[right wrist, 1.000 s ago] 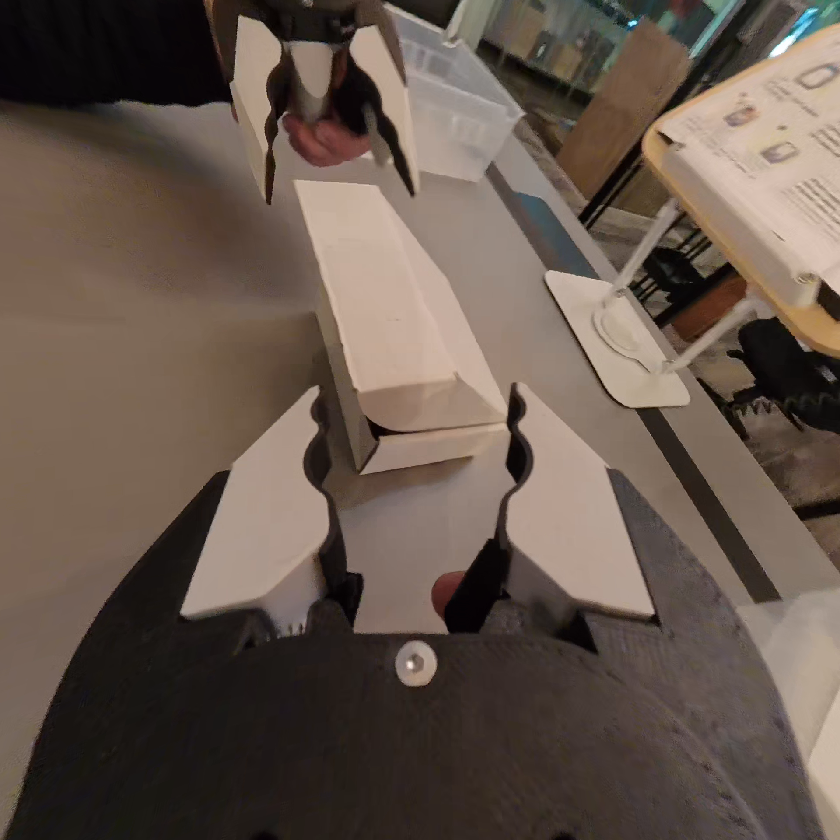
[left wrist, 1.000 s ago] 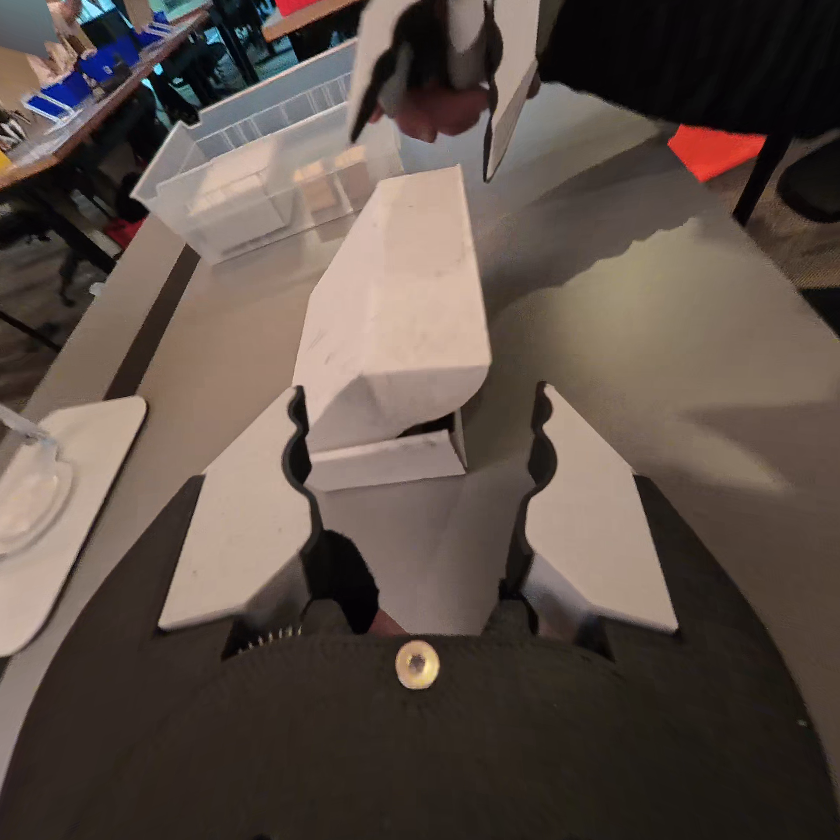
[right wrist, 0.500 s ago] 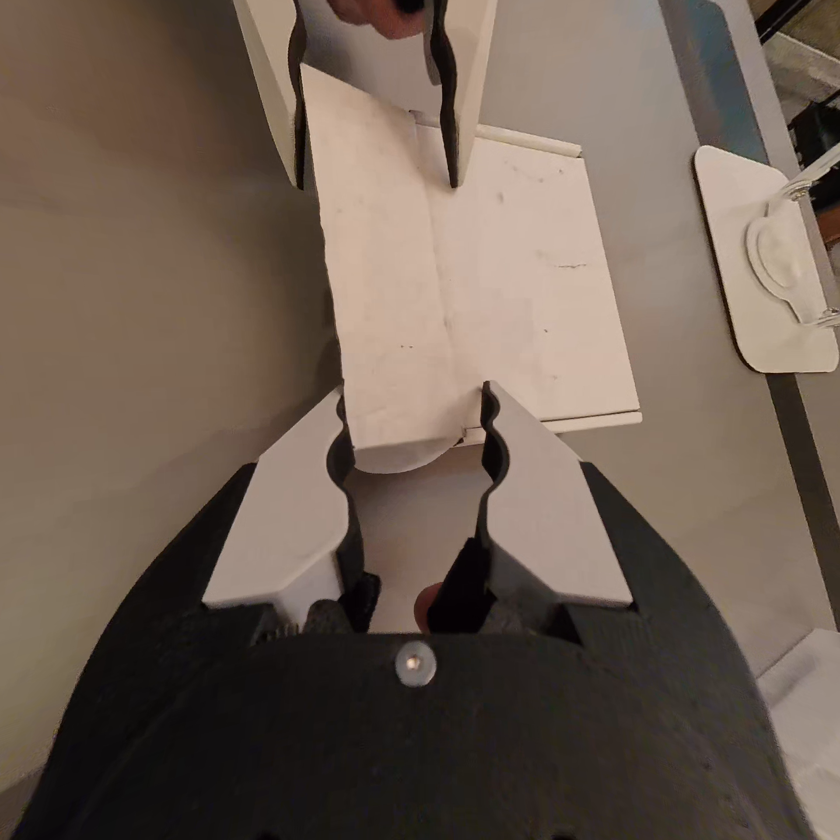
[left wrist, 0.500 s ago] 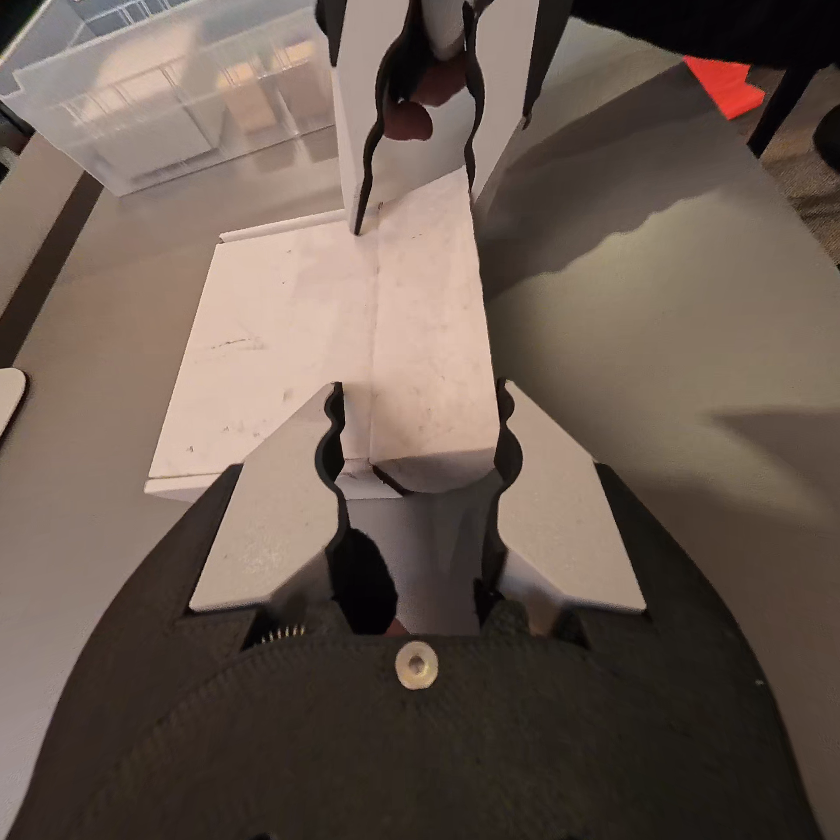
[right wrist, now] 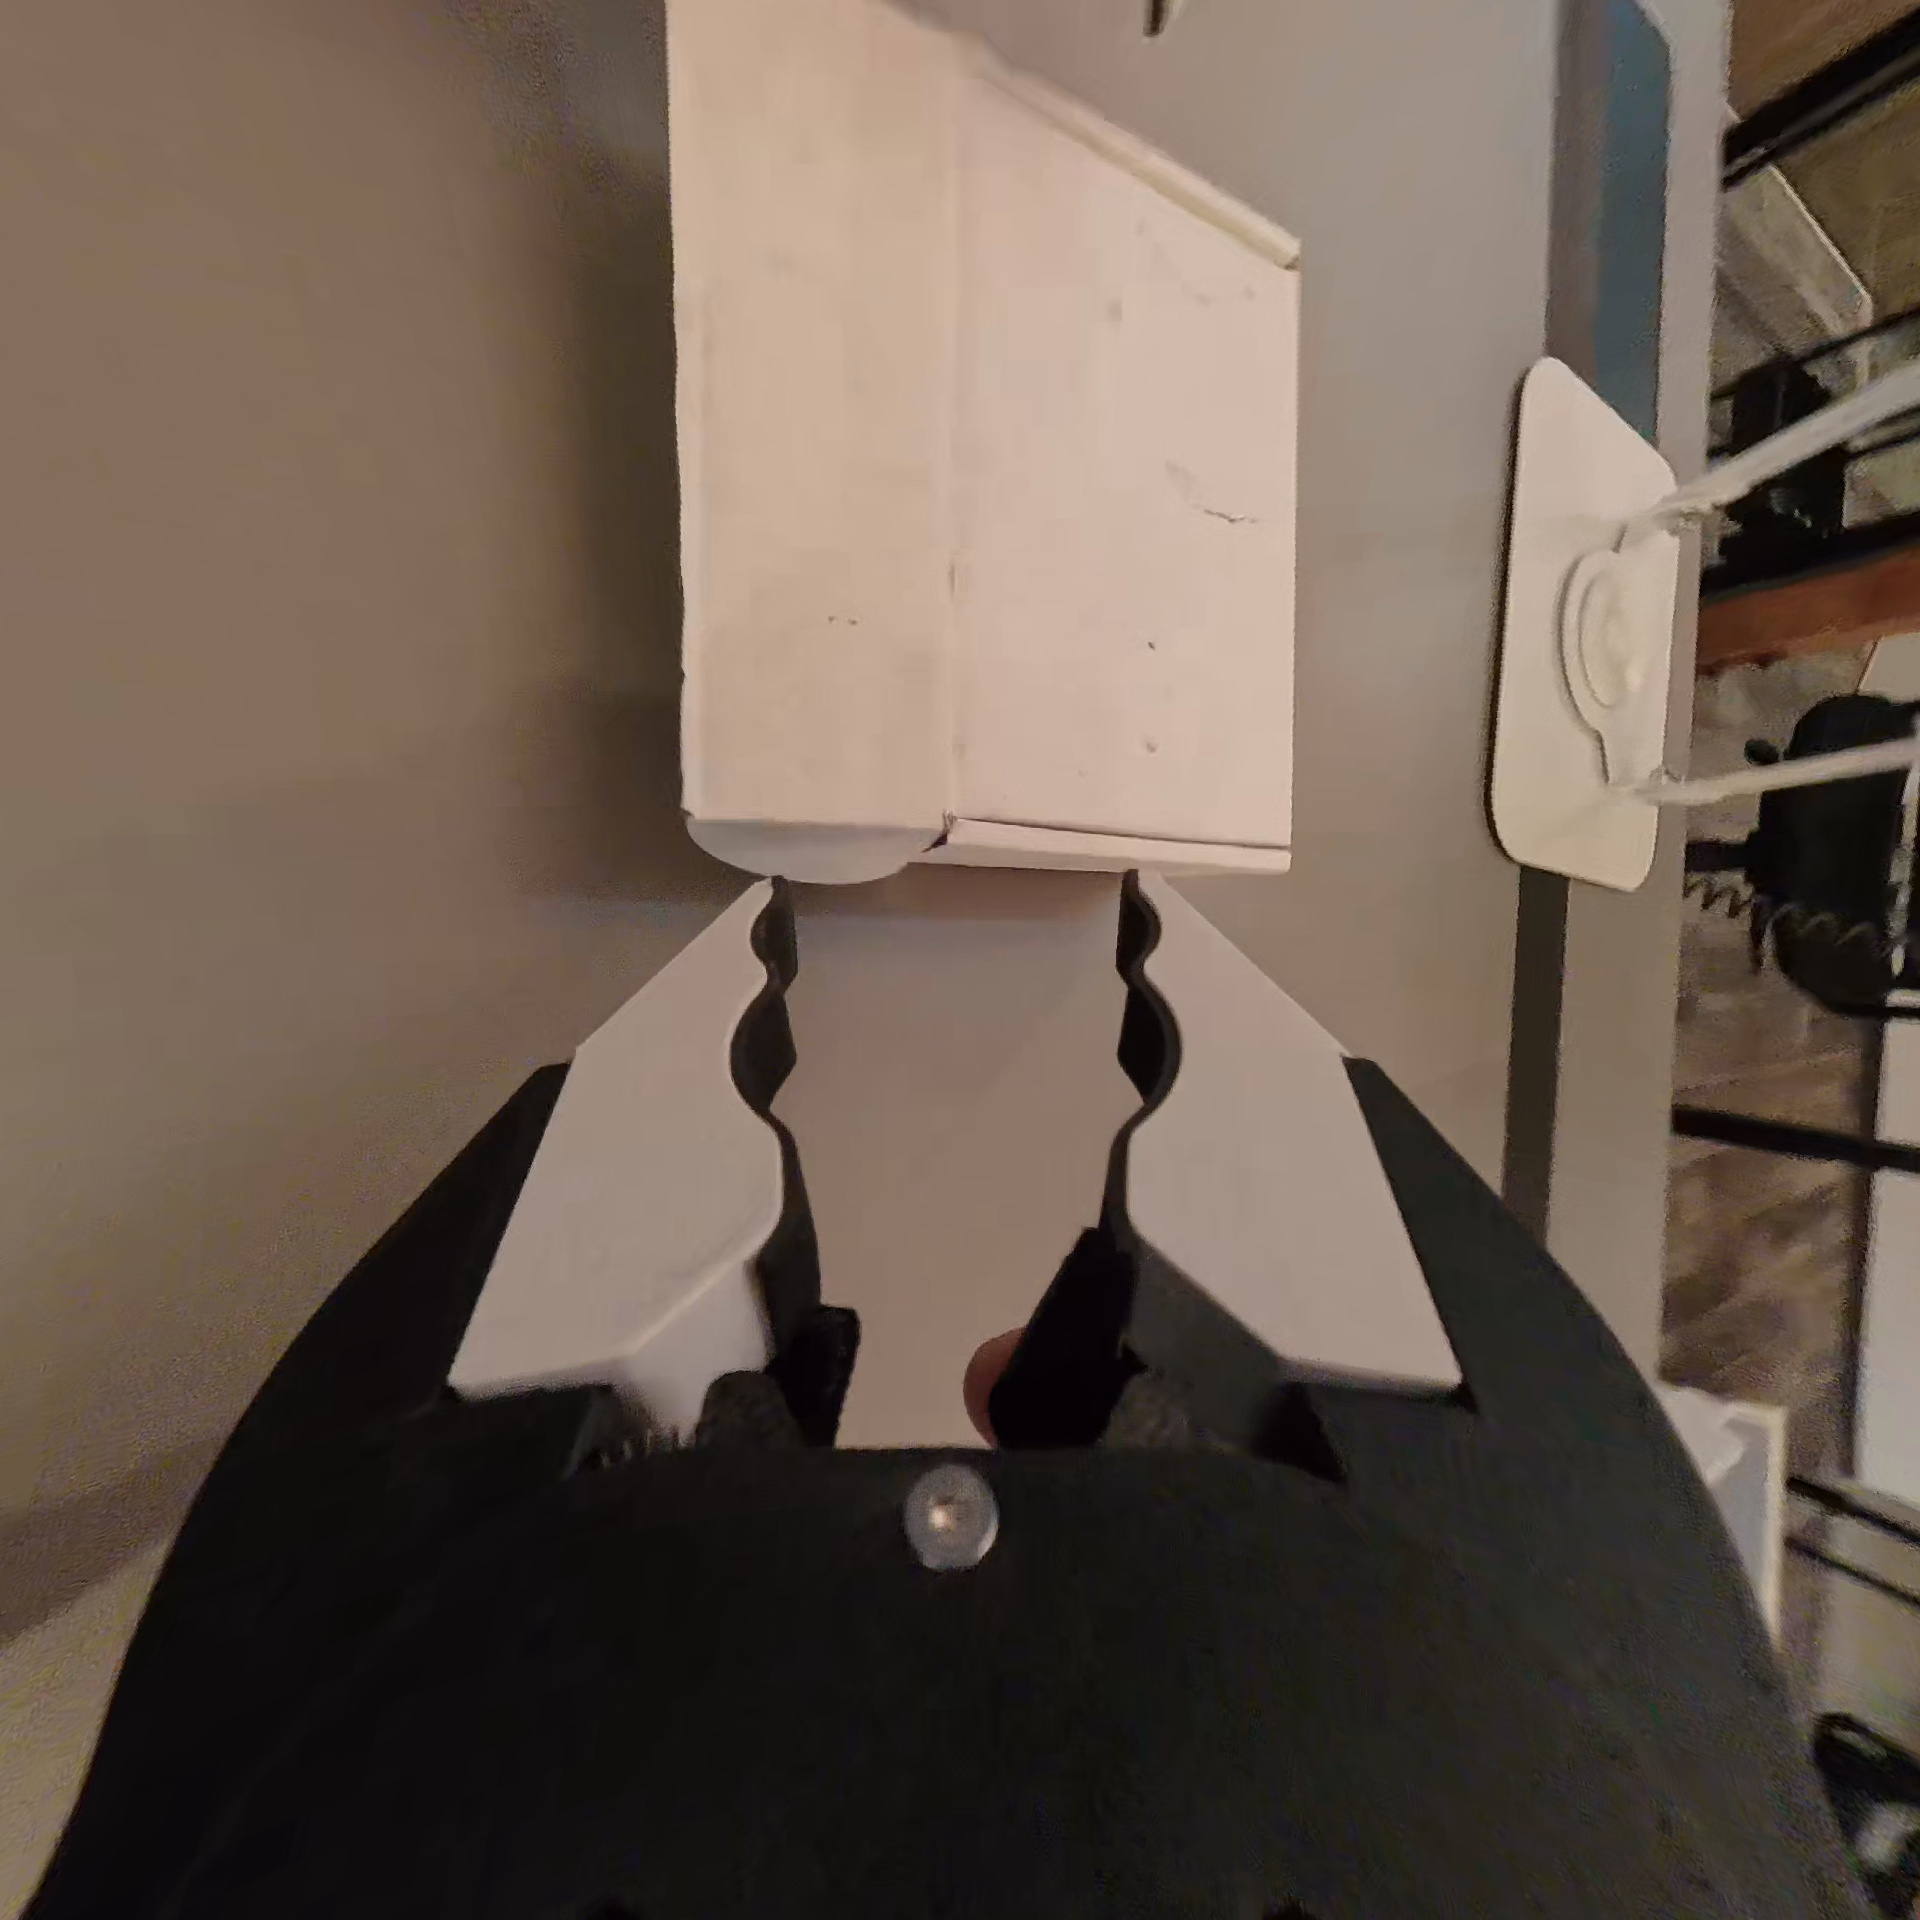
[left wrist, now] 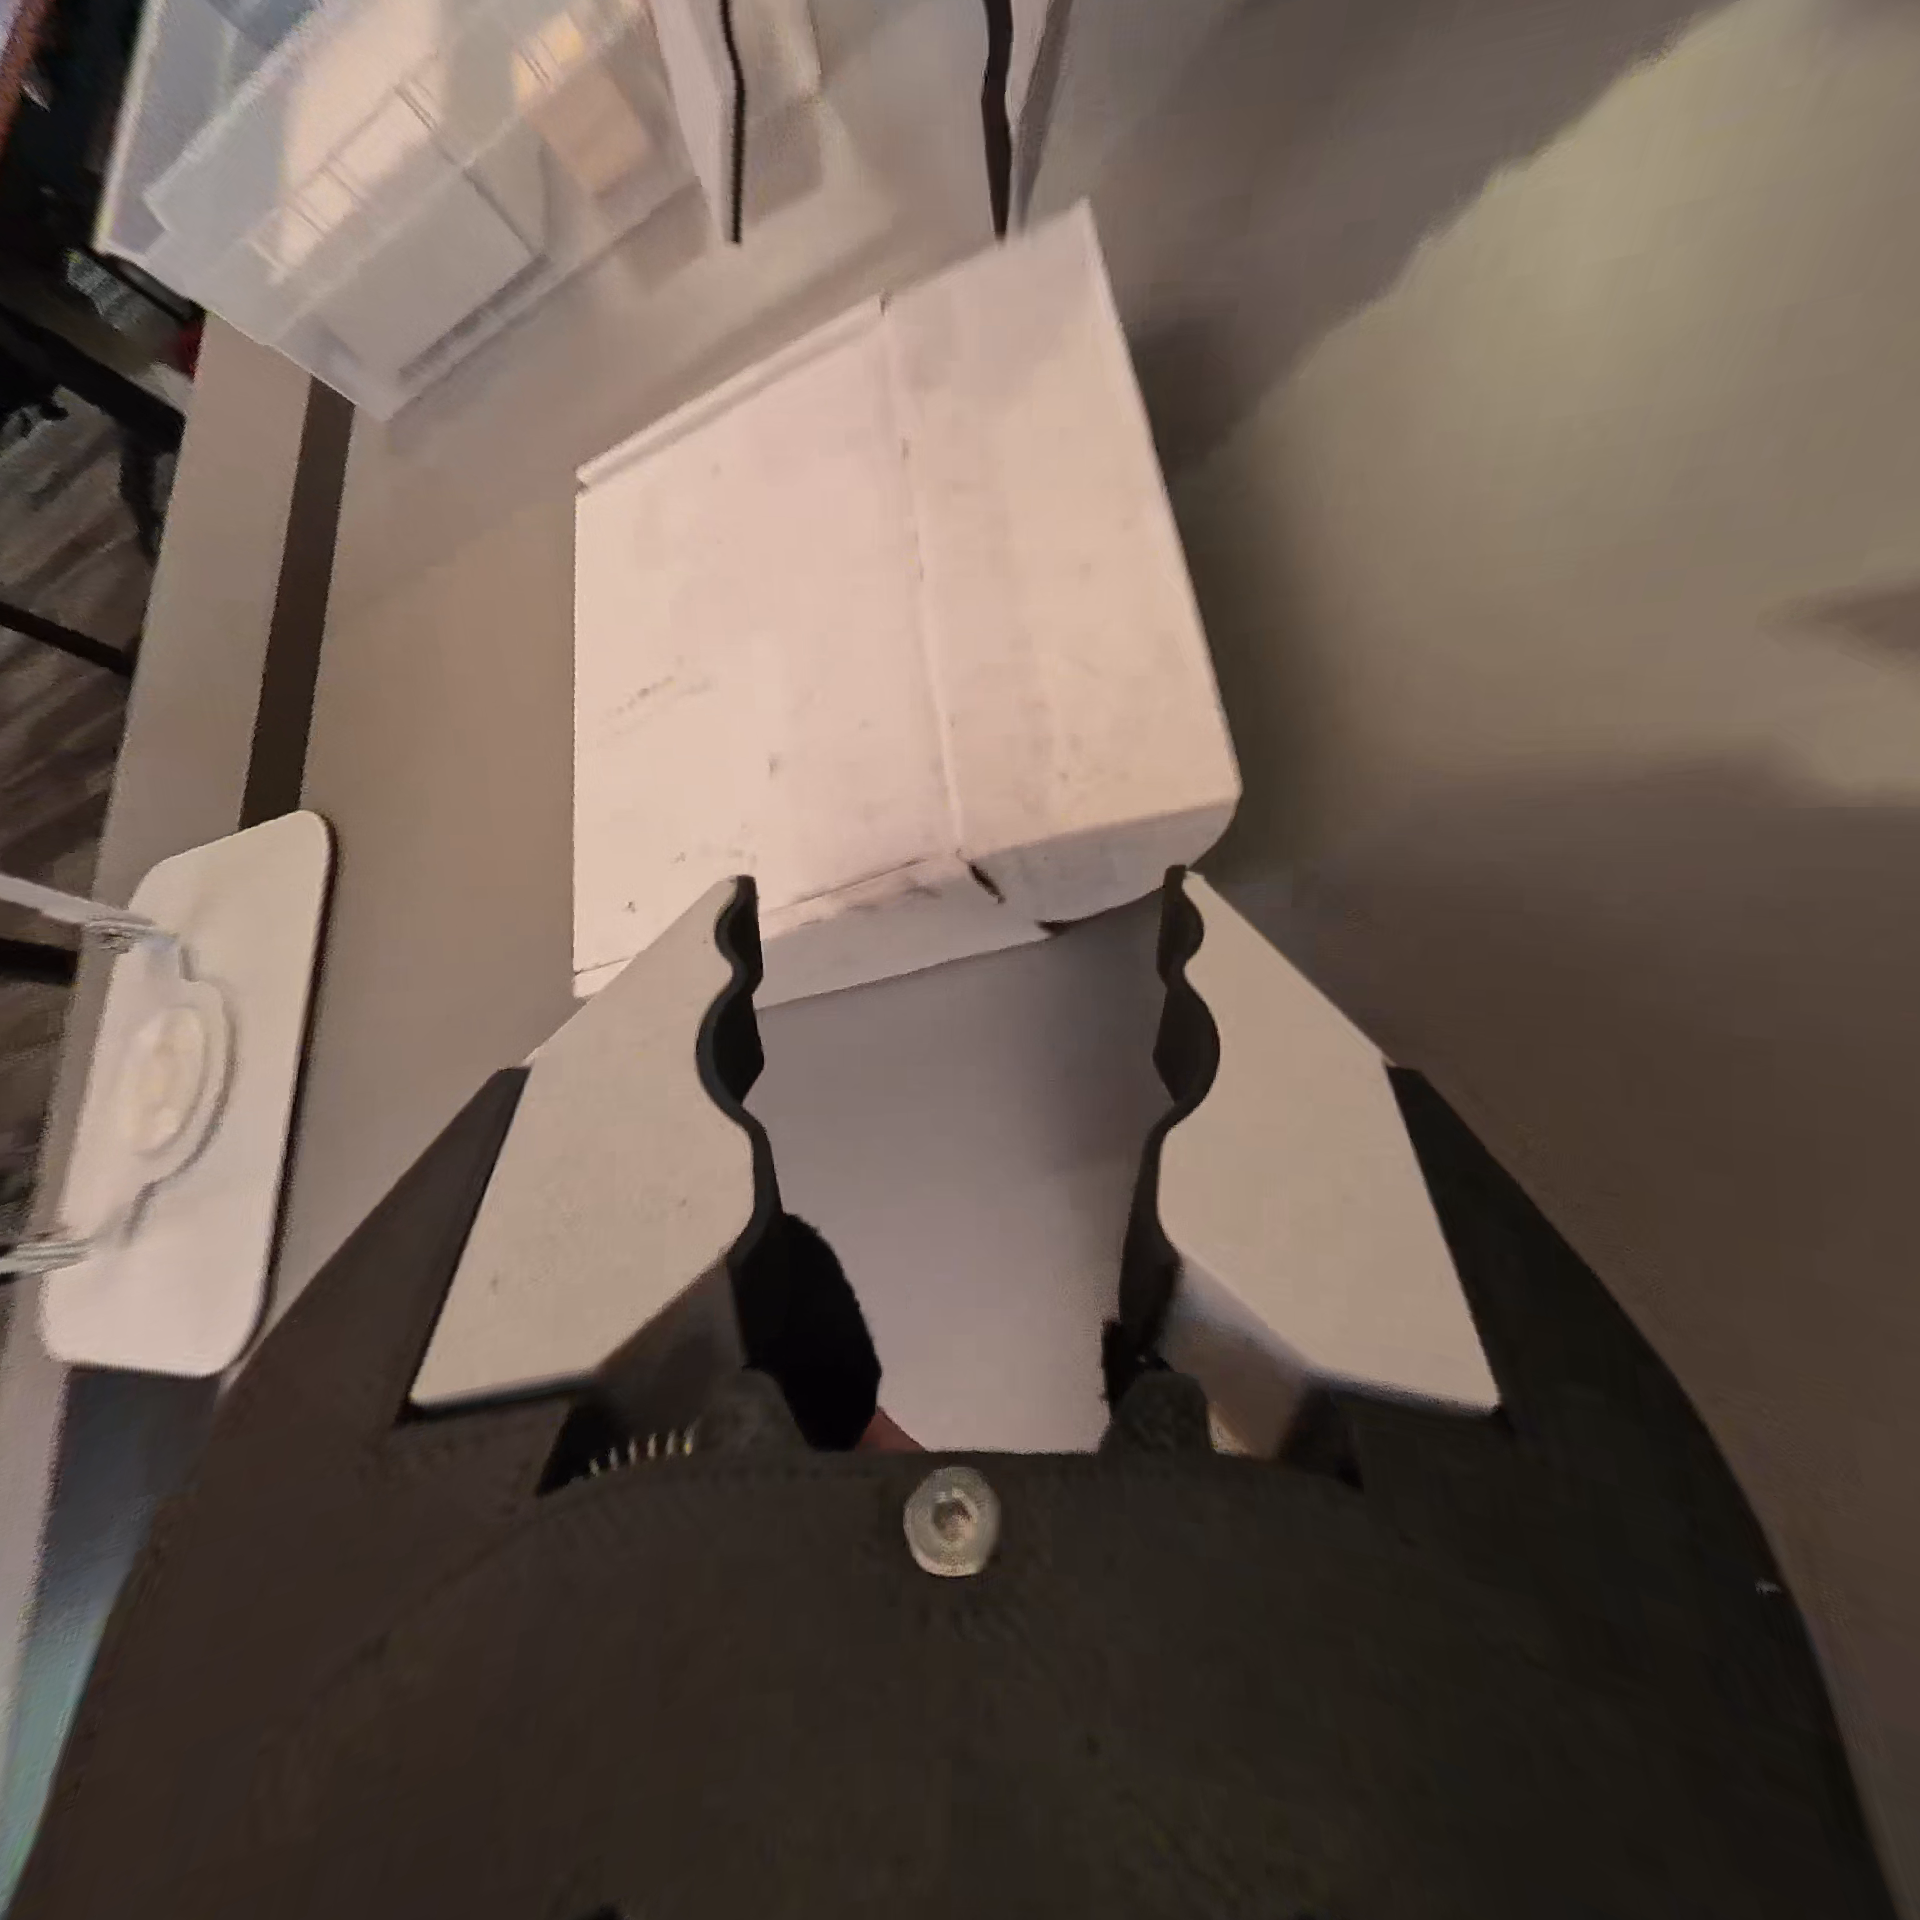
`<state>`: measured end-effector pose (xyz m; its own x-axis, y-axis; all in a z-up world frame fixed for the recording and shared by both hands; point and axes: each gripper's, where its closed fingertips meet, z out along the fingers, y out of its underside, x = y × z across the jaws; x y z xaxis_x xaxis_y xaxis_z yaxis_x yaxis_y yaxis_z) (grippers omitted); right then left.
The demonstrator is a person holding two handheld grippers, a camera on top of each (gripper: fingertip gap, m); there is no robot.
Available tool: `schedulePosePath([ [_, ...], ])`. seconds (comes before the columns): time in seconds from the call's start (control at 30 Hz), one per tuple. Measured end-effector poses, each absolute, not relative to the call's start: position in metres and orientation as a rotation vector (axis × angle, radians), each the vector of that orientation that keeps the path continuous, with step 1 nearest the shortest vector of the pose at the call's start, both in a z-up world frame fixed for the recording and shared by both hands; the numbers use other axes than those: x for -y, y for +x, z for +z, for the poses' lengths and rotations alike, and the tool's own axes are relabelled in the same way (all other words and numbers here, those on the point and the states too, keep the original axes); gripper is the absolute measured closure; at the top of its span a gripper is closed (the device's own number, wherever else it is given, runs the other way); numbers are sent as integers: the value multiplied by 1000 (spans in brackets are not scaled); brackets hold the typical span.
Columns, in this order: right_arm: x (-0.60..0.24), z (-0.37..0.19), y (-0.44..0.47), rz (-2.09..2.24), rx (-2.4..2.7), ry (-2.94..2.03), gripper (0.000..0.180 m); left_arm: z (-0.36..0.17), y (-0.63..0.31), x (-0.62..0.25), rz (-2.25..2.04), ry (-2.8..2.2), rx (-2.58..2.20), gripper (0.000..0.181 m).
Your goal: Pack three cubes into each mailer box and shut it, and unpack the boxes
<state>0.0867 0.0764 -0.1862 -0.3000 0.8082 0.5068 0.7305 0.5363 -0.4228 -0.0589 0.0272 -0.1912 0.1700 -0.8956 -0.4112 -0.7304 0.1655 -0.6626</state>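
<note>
A white cardboard mailer box (left wrist: pixel 790 665) lies on the grey table (left wrist: pixel 1507 935), and also shows in the right wrist view (right wrist: pixel 1122 499). Its lid is down. The lid's front flap (left wrist: pixel 1049 582) juts past the box's side, with a rounded tab (right wrist: pixel 800 842) at its end. What is inside is hidden. My left gripper (left wrist: pixel 958 891) is open and empty, just short of the box's near end. My right gripper (right wrist: pixel 953 885) is open and empty at the opposite end; its fingers (left wrist: pixel 707 114) show blurred at the top of the left wrist view.
A clear plastic bin (left wrist: pixel 312 218) holding pale wooden cubes (left wrist: pixel 613 156) stands beyond the box, at the upper left. A white stand base (left wrist: pixel 177 1101) with clear legs sits near the table edge, also in the right wrist view (right wrist: pixel 1558 540). A dark strip (left wrist: pixel 281 613) runs along that edge.
The lid went from half raised to lying down on the box. Both grippers then drew back from the box ends and opened a little wider.
</note>
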Motion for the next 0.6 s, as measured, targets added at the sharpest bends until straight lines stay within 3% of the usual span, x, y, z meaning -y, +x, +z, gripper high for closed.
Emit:
schedulePosePath([
  [0.6, -87, -208, 70, 54, 2251, -1108, 128, -207, -54, -46, -259, -1614, -1763, 111],
])
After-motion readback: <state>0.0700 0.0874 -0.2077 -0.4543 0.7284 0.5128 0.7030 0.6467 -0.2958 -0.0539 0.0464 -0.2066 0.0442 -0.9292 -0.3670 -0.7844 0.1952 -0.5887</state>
